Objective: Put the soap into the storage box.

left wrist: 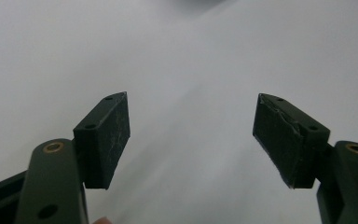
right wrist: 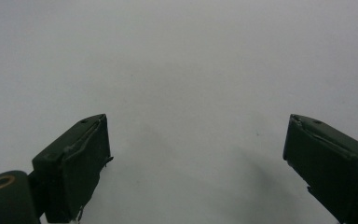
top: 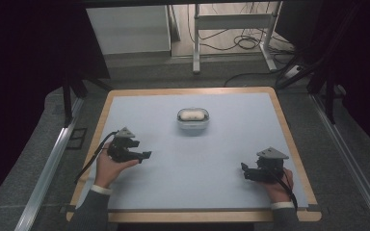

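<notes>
A small clear container (top: 192,121) with a pale rounded object inside it sits at the middle of the light blue mat, toward the back. My left gripper (top: 147,155) rests low over the mat's left side, held in a hand, pointing right; in the left gripper view its jaws stand apart (left wrist: 191,135) with only bare mat between them. At the right front, my right gripper (top: 244,168) points left, and in the right gripper view its jaws are wide apart (right wrist: 198,158) over bare mat. Both grippers are well short of the container.
The mat lies on a wooden-edged table (top: 289,139) ringed by grey carpet. Metal rails (top: 53,163) run along both sides. A white desk frame (top: 231,29) and loose cables (top: 245,43) stand beyond the far edge.
</notes>
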`<state>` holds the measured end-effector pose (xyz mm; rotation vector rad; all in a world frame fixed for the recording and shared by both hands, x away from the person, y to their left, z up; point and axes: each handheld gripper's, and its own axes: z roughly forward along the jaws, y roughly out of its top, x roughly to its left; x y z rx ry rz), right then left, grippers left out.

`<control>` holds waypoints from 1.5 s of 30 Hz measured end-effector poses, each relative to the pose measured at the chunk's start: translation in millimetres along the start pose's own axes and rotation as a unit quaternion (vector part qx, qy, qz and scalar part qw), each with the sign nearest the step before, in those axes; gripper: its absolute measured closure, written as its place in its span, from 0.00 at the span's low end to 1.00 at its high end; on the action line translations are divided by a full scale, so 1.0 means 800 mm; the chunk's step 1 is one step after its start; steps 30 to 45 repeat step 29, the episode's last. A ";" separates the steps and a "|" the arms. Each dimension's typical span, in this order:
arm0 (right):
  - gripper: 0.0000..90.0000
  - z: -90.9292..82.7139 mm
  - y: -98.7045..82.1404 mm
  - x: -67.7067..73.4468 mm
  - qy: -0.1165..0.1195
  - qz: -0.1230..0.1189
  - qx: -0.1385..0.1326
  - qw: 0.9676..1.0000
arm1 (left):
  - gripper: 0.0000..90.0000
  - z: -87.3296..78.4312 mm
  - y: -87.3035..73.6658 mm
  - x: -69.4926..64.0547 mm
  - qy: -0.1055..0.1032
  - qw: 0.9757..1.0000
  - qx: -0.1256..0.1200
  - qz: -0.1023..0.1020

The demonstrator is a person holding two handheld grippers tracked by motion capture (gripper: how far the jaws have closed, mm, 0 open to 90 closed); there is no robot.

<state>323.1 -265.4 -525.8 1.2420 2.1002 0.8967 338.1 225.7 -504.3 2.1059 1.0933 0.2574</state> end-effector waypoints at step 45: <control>0.08 -0.004 0.004 -0.002 -0.013 -0.010 -0.004 1.000 | 0.28 -0.018 -0.060 0.013 0.025 0.999 -0.006 -0.026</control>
